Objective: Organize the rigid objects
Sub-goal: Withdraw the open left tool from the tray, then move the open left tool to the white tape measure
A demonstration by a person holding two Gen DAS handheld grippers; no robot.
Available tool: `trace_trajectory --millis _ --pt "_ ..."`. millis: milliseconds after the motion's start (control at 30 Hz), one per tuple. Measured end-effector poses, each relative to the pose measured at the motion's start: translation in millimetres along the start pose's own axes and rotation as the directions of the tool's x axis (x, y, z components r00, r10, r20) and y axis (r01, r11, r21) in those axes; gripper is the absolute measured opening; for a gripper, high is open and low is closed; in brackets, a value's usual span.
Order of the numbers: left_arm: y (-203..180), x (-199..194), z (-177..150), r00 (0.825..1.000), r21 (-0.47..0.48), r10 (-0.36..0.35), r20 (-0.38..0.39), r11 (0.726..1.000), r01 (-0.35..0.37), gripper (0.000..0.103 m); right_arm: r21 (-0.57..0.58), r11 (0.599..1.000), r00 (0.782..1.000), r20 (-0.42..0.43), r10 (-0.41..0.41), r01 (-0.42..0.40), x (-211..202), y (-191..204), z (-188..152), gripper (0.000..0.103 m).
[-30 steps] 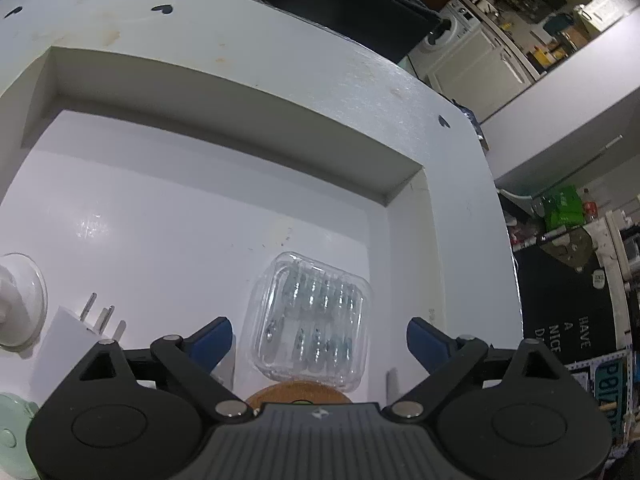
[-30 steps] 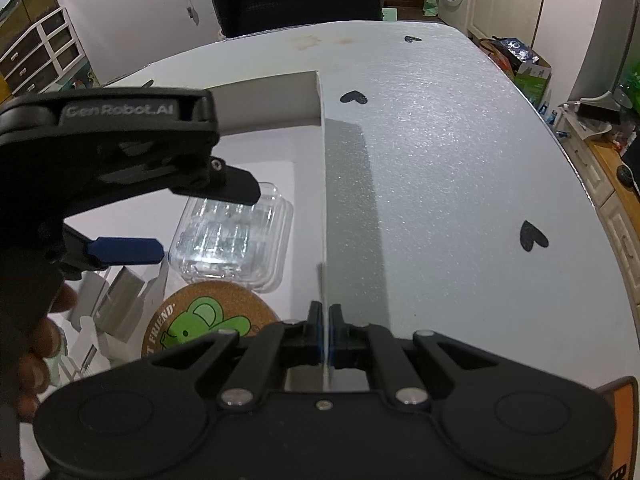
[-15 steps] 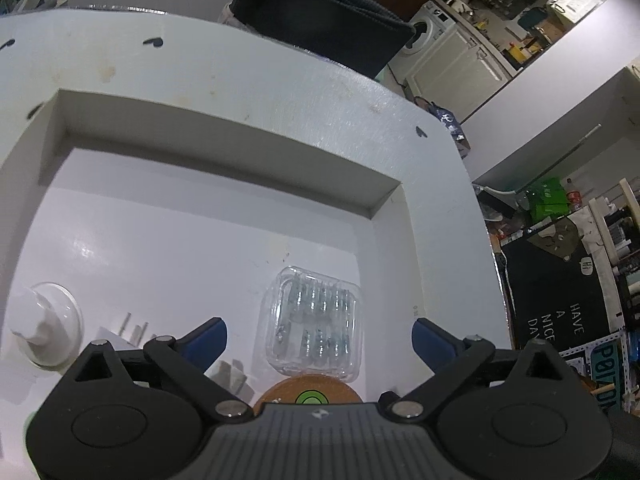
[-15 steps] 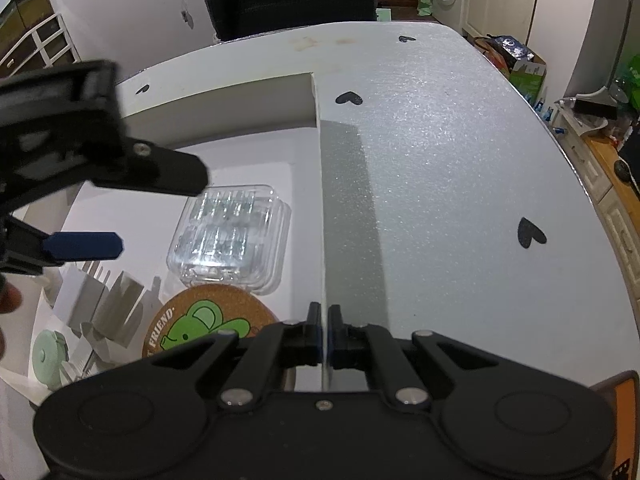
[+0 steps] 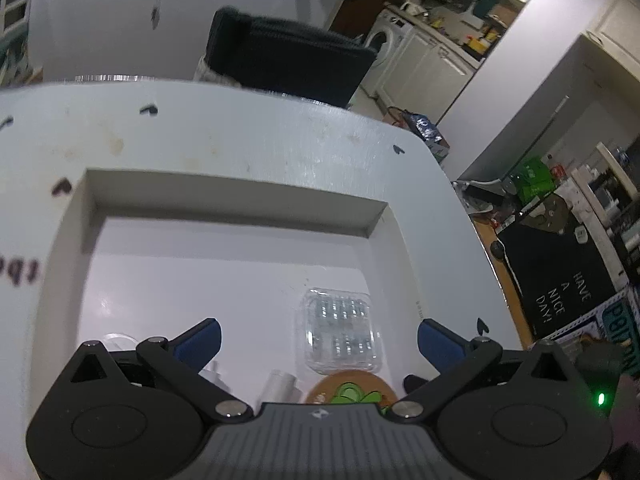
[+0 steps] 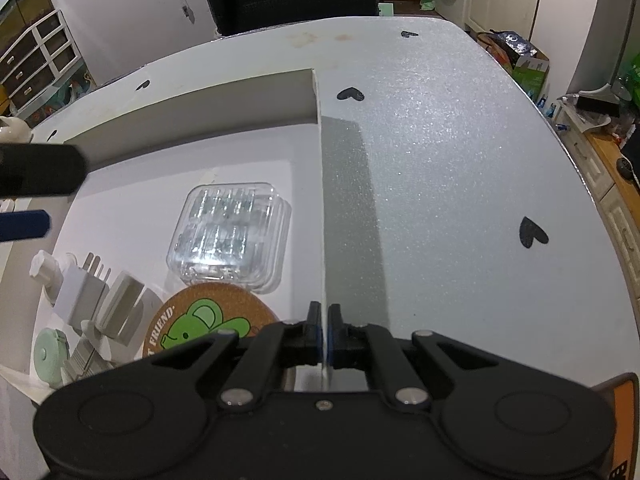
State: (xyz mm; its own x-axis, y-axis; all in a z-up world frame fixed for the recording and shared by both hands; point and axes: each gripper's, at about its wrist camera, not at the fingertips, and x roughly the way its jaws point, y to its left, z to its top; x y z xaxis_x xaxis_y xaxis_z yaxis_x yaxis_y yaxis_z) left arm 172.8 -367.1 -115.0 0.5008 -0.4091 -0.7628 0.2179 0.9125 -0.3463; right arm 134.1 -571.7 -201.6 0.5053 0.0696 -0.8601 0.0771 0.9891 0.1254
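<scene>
With several things already lying in the box (image 6: 256,128), the right tongs (image 6: 324,334) are pinching its wall while the left tongs (image 5: 318,342) are hanging wide open, empty.

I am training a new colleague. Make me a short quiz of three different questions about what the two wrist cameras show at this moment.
1. True or false: the right claw is shut on the side wall of the white box.
2. Multiple choice: the clear plastic case lies (A) on the table outside the box, (B) inside the box, just beyond the cork coaster, (C) between the fingers of the left claw.
3. Fill in: the left claw is ____ and holds nothing.

Key: 1 true; 2 B; 3 open.
</scene>
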Motion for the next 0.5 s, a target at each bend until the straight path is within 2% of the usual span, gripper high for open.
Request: trace_trajectory --millis 267,500 --pt "27.5 -29.4 -10.5 0.998 0.143 0.029 0.064 0.989 -0.038 0.103 0.014 1.0 1.0 0.005 -0.005 0.005 0.9 -0.3 -1.2 0.003" --pt "74.5 -59.1 -13.7 0.987 0.148 0.079 0.143 0.984 -0.1 0.103 0.023 1.0 1.0 0.007 -0.01 0.009 1.2 0.9 -2.3 0.004"
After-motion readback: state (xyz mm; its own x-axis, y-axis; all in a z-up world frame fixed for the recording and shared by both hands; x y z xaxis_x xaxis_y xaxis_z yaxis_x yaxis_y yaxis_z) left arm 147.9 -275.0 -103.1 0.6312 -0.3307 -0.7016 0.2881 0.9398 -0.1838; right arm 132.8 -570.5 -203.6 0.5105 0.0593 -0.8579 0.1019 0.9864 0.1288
